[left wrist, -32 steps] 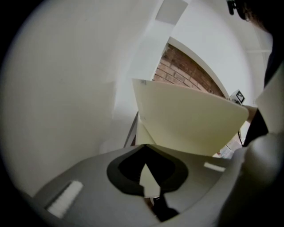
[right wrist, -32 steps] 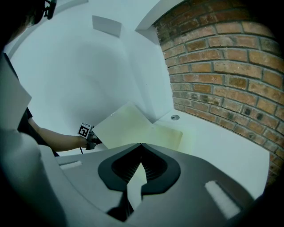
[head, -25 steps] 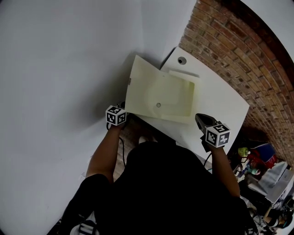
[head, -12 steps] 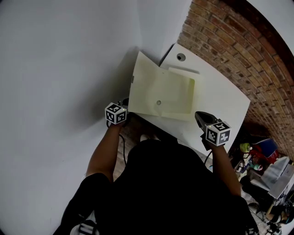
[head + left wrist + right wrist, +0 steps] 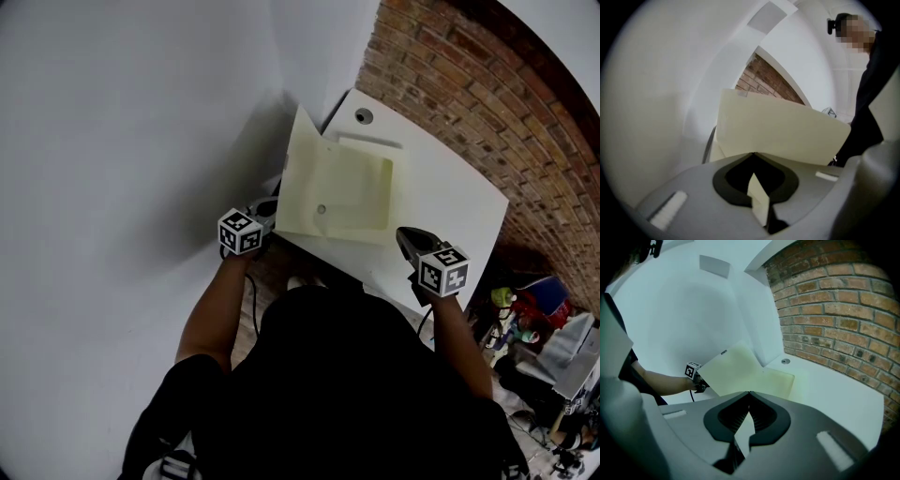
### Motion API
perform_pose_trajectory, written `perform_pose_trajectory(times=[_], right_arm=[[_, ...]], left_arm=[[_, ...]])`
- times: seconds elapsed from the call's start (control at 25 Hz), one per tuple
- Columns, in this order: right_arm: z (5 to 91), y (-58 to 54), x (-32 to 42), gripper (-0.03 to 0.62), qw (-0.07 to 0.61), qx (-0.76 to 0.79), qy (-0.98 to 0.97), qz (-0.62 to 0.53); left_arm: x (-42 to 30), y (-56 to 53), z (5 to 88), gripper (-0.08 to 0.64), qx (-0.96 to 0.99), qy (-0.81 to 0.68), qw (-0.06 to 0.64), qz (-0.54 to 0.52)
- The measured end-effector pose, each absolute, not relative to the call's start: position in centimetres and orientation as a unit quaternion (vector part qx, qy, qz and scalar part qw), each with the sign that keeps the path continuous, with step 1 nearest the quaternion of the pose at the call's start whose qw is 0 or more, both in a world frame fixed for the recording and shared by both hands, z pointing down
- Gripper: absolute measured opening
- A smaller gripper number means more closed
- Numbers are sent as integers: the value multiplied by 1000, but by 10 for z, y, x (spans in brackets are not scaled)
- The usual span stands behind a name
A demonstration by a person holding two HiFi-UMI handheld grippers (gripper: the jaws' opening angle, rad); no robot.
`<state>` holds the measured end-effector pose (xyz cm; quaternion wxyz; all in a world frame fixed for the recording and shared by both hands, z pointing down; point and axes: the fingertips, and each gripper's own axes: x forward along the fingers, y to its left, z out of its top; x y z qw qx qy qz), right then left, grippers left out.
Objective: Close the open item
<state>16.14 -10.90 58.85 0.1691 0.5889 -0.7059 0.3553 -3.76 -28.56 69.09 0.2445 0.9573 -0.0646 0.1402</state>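
A pale yellow folder [image 5: 352, 192] lies open on the white table [image 5: 450, 202]. Its left cover [image 5: 302, 178] stands tilted up off the table's left edge. My left gripper [image 5: 267, 214] is shut on the cover's lower edge. In the left gripper view the cover [image 5: 783, 131] rises as a wide sheet just past the left gripper [image 5: 753, 154], and a sliver of it shows between the jaws. My right gripper [image 5: 405, 239] hovers at the table's near edge, shut and empty. The right gripper view has the raised cover [image 5: 731, 371] and the left gripper's marker cube [image 5: 692, 370] ahead of my right gripper [image 5: 749, 393].
A round cable hole [image 5: 362, 116] sits in the table's far corner. A brick wall [image 5: 487, 84] runs behind the table and a white wall [image 5: 141, 112] lies to the left. Colourful clutter [image 5: 534, 319] sits on the floor at the right.
The folder's left cover has swung up from nearly flat to steeply tilted, toward the right. My left gripper moved right with it. The right gripper has stayed put.
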Motion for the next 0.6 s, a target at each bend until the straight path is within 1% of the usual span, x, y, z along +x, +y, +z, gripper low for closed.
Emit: perform_pose_trajectory(times=[0.6], right_arm=[[588,-70,182,0,162,615,-683,360]], left_arm=[[4,-270,702,3,957,-24,234,169]])
